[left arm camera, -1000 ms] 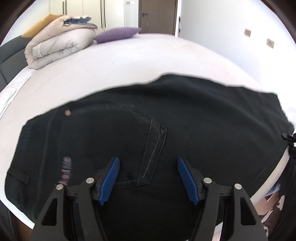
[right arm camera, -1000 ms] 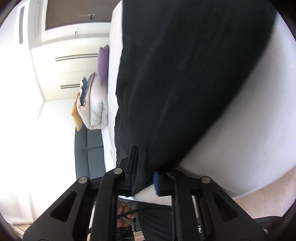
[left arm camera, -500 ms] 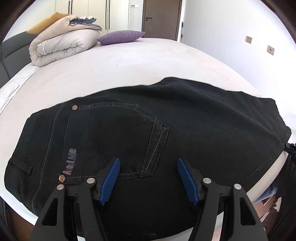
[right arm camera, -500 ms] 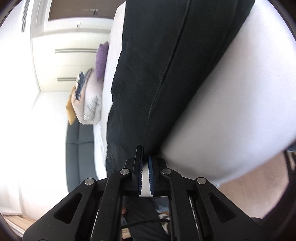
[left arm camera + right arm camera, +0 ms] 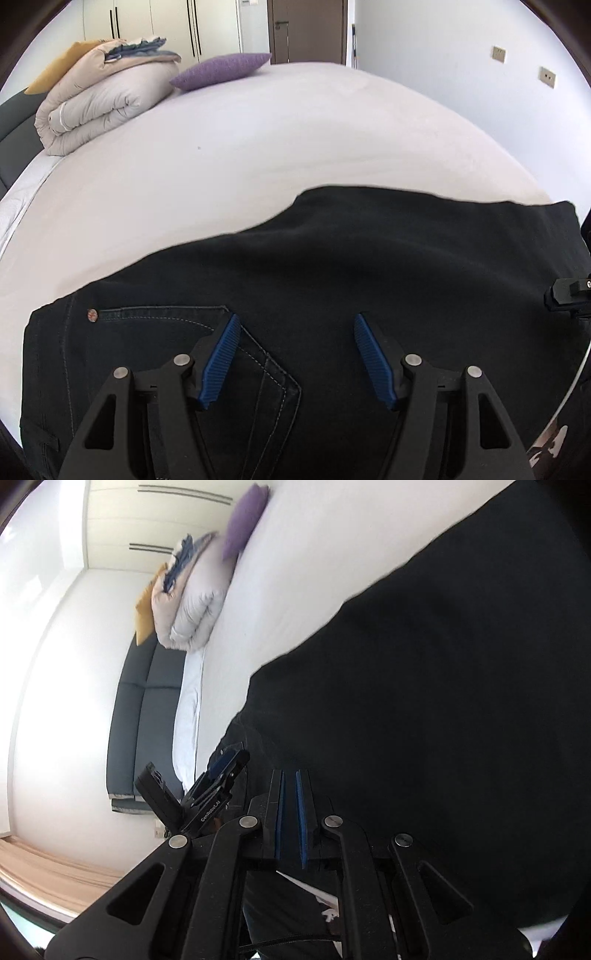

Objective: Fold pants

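Observation:
Black jeans (image 5: pixel 351 273) lie folded on the near edge of a white bed (image 5: pixel 258 155), back pocket and a copper rivet showing at the left. My left gripper (image 5: pixel 293 356) is open and hovers over the pocket area, holding nothing. My right gripper (image 5: pixel 290 812) is turned on its side; its blue pads stand nearly together with a thin gap and black jeans fabric (image 5: pixel 443 701) lies in front of them. Whether fabric is pinched between the pads is not clear. The left gripper also shows in the right wrist view (image 5: pixel 218 775), and part of the right gripper shows at the left wrist view's right edge (image 5: pixel 569 295).
A rolled beige duvet (image 5: pixel 99 107) with folded clothes on top and a purple pillow (image 5: pixel 221 70) sit at the far left of the bed. A dark headboard (image 5: pixel 147 709) runs along that side. White wardrobes and a brown door (image 5: pixel 306 29) stand behind.
The jeans' right end has been carried over leftward, so the cloth now covers the logo and most of the pocket. My right gripper has swung up over the jeans. My left gripper stays open.

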`<action>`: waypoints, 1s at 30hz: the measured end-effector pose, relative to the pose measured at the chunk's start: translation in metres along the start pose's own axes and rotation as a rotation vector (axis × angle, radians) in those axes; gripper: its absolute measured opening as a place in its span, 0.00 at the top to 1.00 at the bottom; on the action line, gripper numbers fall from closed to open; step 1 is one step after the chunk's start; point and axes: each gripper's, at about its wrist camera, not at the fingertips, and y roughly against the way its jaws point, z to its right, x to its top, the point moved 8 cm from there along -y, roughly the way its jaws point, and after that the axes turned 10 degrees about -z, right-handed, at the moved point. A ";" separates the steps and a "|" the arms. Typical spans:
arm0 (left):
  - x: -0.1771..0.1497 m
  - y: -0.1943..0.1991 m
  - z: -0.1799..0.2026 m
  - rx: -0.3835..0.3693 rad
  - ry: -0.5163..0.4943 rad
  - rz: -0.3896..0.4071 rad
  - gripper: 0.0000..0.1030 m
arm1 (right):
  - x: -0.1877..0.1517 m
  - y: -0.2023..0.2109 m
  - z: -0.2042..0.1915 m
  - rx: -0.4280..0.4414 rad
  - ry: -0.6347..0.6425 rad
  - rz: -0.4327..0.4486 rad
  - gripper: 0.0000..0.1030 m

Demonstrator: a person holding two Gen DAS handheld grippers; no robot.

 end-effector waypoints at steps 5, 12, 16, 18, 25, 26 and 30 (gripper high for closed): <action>-0.003 -0.007 -0.005 -0.039 0.018 0.006 0.33 | 0.033 -0.052 0.017 0.033 -0.053 -0.009 1.00; -0.005 -0.012 0.000 -0.026 0.010 0.043 0.31 | 0.069 0.080 0.071 0.103 -0.186 0.386 1.00; -0.010 -0.010 0.002 -0.026 0.010 0.053 0.31 | 0.059 0.164 0.095 0.112 -0.244 0.628 1.00; -0.012 -0.008 0.004 -0.025 0.011 0.057 0.31 | 0.050 0.195 0.106 0.107 -0.279 0.716 1.00; -0.003 0.017 0.010 -0.074 0.076 0.075 0.39 | 0.031 0.201 0.063 0.000 -0.240 0.754 1.00; 0.002 0.025 0.018 -0.114 0.080 0.096 0.39 | 0.031 0.186 0.044 -0.001 -0.180 0.704 1.00; 0.029 0.028 0.076 -0.304 0.043 0.093 0.65 | 0.035 0.097 -0.011 0.032 -0.047 0.476 1.00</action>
